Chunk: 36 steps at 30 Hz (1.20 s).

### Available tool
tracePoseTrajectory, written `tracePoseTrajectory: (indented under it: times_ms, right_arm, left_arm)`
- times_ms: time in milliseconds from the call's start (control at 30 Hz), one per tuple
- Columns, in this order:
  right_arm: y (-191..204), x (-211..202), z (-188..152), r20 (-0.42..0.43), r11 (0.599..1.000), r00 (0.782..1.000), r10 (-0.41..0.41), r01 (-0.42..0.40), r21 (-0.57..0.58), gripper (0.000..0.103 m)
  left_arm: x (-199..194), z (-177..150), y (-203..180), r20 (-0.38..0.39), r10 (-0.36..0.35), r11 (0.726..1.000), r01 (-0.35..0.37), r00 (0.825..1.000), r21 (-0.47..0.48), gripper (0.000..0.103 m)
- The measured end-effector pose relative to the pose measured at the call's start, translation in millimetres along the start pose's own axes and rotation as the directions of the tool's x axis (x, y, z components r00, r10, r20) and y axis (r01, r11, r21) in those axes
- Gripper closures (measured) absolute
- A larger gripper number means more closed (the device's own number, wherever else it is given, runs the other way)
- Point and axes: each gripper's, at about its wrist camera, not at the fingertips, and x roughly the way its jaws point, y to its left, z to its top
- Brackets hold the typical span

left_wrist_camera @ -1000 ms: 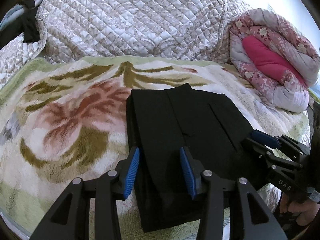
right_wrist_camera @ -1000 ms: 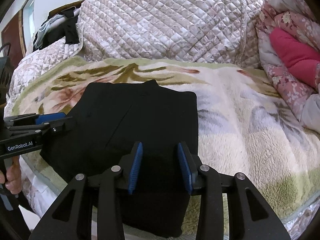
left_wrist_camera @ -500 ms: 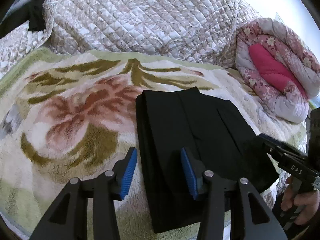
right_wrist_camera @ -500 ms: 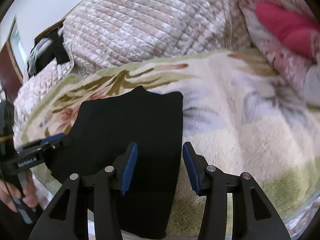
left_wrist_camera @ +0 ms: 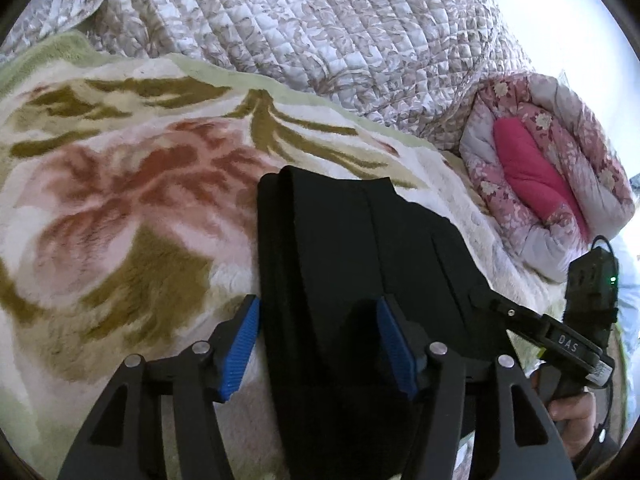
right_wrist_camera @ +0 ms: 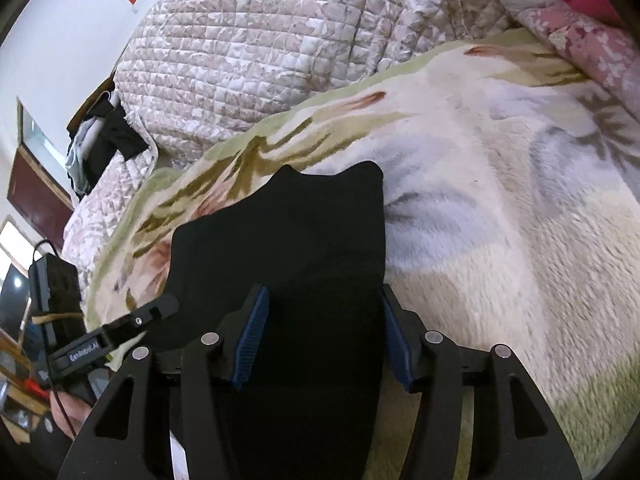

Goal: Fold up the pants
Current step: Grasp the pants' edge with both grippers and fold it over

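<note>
The black pants (left_wrist_camera: 360, 264) lie folded in a compact stack on the floral fleece blanket (left_wrist_camera: 120, 220); they also show in the right wrist view (right_wrist_camera: 296, 248). My left gripper (left_wrist_camera: 318, 344) is open, its blue pads straddling the stack's near left edge. My right gripper (right_wrist_camera: 326, 340) is open, its pads straddling the stack's near right edge. Each gripper shows in the other's view: the right one (left_wrist_camera: 532, 320) at the stack's right side, the left one (right_wrist_camera: 124, 328) at its left side. Neither clamps the cloth.
A quilted beige bedspread (left_wrist_camera: 320, 28) is piled behind the blanket. A rolled pink floral comforter (left_wrist_camera: 552, 168) lies at the right. Dark clothes (right_wrist_camera: 104, 140) hang at the far left. The bed's near edge is just below the grippers.
Both grippers have tilted and moved in lower over the stack's near edge. The right gripper's jaws have opened wider. The pants have not changed shape.
</note>
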Motion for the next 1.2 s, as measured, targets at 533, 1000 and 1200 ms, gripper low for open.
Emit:
tracePoseTrajectory:
  times_ms: [533,1000,1200]
  right_arm:
    - [4,5,1,-0.006,1.0,1.0,0.008,-0.008,0.01,0.08]
    - [60,-23,27,0.059,0.992,0.995,0.08,-0.073,-0.1,0.088]
    - [71,7,63,0.048,0.986,0.992,0.114,-0.108,-0.125,0.088]
  left_arm:
    - [-2,6,-6,0.016,0.027,1.0,-0.027,1.0,-0.015,0.067]
    - [-37,30,-43,0.08,0.062,0.988,-0.072,0.995,0.136,0.081]
    - [-42,71,-30,0.114,0.081,0.986,-0.097,0.99,0.138,0.081]
